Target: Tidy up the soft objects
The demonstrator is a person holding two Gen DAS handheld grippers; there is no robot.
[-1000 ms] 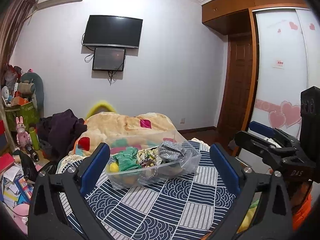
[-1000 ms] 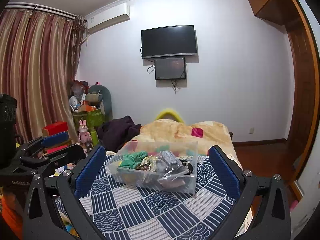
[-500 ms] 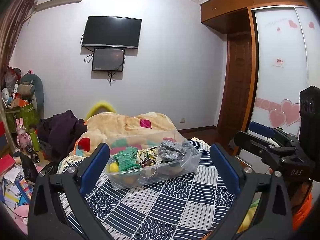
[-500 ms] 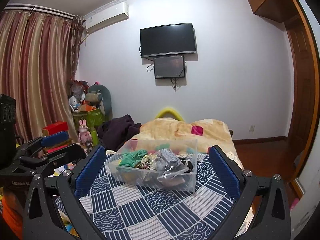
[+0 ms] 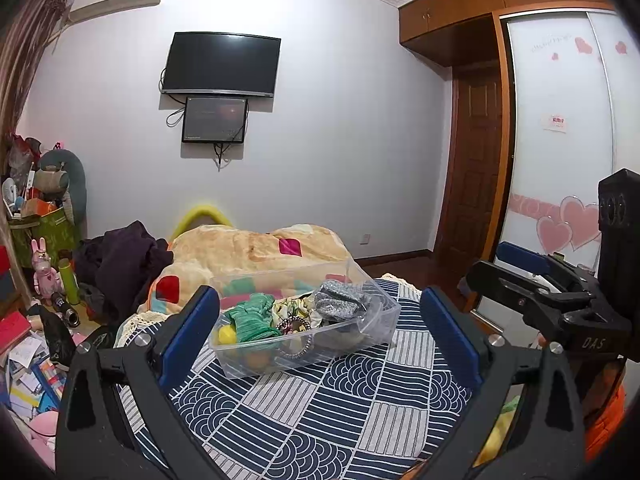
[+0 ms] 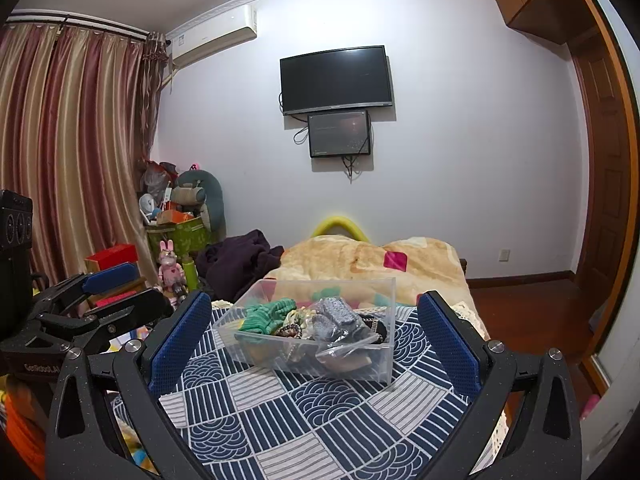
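On the patterned cloth (image 5: 320, 408), the clear plastic bin (image 5: 384, 322) corrals soft items; both grippers, left gripper (image 5: 320, 332) and right gripper (image 6: 314, 334), hover spread apart, empty.

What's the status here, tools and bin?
Left tool open, empty. Right tool open, empty. Bin of soft items sits on patterned cloth, untouched. Nothing in the way.

- The left gripper (image 5: 318, 312) hangs with its blue-padded jaws spread wide, framing a clear plastic bin (image 5: 362, 338) on a navy-and-white patterned cloth (image 5: 320, 408).
- Inside the bin: a green knitted piece (image 5: 252, 318), a grey glittery pouch (image 5: 340, 300), a yellow ball (image 5: 225, 335).
- The right gripper (image 5: 532, 276) hovers at right, holding nothing.
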